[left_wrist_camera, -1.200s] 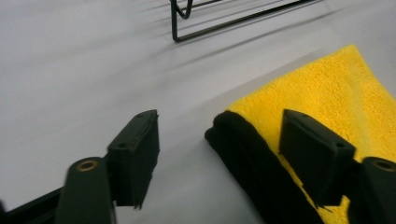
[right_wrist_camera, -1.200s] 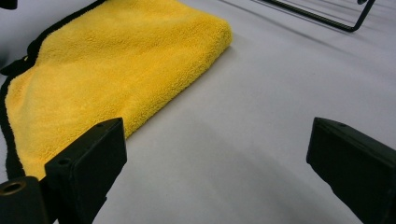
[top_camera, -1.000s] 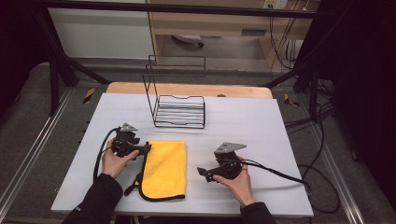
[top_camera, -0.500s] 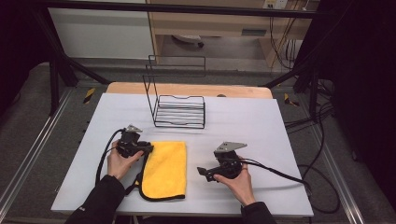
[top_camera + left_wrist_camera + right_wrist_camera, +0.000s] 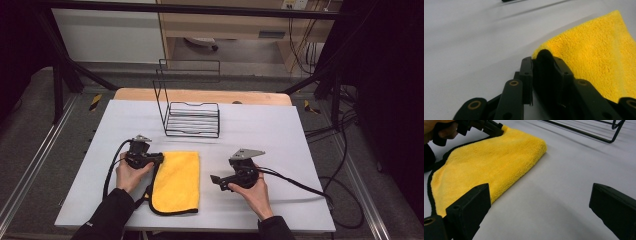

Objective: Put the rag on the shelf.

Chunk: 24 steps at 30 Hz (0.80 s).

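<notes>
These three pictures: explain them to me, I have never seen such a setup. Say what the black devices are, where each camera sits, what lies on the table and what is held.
A person sits at a white table holding a black two-jaw hand gripper in each hand. The high view looks down from above. The other two come from cameras riding on the grippers, looking along their jaws. On the table lie a folded yellow microfibre cloth with a black edge and, farther back, an empty black wire rack. The left gripper has just been closing its jaws, which now pinch a corner of the cloth. The right gripper rests beside the cloth with its jaws wide apart, holding nothing.
</notes>
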Each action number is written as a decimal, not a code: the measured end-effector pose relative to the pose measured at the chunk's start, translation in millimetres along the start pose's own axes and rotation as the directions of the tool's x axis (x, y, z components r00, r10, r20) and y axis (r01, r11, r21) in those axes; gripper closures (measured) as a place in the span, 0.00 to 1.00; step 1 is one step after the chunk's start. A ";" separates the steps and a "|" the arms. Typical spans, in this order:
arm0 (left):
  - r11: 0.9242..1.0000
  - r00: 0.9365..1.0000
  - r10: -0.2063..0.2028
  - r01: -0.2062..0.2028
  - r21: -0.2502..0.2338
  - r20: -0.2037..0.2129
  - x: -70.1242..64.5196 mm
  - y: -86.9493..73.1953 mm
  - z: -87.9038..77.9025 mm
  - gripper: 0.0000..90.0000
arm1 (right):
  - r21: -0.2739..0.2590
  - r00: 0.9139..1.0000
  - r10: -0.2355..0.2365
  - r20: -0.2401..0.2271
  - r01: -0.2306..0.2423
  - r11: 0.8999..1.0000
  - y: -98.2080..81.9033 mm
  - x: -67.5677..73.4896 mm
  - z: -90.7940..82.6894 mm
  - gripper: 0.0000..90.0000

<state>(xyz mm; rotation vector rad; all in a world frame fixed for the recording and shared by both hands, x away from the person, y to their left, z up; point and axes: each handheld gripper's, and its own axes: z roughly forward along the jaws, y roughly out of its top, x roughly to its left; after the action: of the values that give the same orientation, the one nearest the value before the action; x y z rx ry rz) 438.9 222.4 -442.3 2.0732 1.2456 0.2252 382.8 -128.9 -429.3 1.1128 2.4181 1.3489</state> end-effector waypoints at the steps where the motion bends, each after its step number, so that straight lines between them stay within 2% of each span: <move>1: 1.000 1.000 0.004 -0.004 0.000 -0.002 -0.5 0.1 -0.1 0.81 | -0.001 1.000 -0.004 0.004 0.004 1.000 1.0 -0.3 0.8 0.04; 6: 1.000 1.000 0.011 -0.011 -0.003 -0.024 -3.8 -0.1 0.3 0.82 | -0.020 1.000 -0.002 0.009 0.002 1.000 10.9 1.2 9.1 0.03; 10: 1.000 1.000 0.011 -0.011 0.000 -0.014 -2.4 -0.2 0.5 0.82 | -0.034 1.000 -0.004 0.011 0.005 0.999 21.6 2.4 19.0 0.03; 13: 0.999 0.999 0.034 -0.034 -0.002 -0.022 -3.8 -0.6 1.0 0.81 | -0.037 1.000 0.008 0.019 -0.007 0.999 32.6 3.8 32.9 0.04; 15: 0.999 0.998 0.050 -0.050 -0.004 -0.028 -4.6 -0.9 1.2 0.80 | -0.019 0.999 0.007 0.034 -0.007 1.000 38.1 4.6 42.8 0.06; 18: 0.998 0.998 0.055 -0.055 -0.006 -0.025 -3.9 -1.1 1.3 0.80 | -0.012 0.999 0.028 0.031 -0.028 1.000 43.6 3.4 57.0 0.11; 20: 0.999 0.998 0.053 -0.053 -0.006 -0.022 -3.6 -1.1 1.3 0.80 | -0.013 0.998 0.051 0.032 -0.051 0.999 45.4 2.1 65.6 0.16; 24: 0.998 0.998 0.063 -0.063 -0.008 -0.024 -3.8 -1.3 1.5 0.79 | 0.020 0.997 0.060 0.041 -0.061 0.998 45.1 0.6 82.0 0.25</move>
<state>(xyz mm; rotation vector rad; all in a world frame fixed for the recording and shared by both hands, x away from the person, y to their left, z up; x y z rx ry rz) 436.7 218.9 -443.5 2.1105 1.1919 0.2842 444.2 -59.3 -441.4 1.2154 2.3943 1.3078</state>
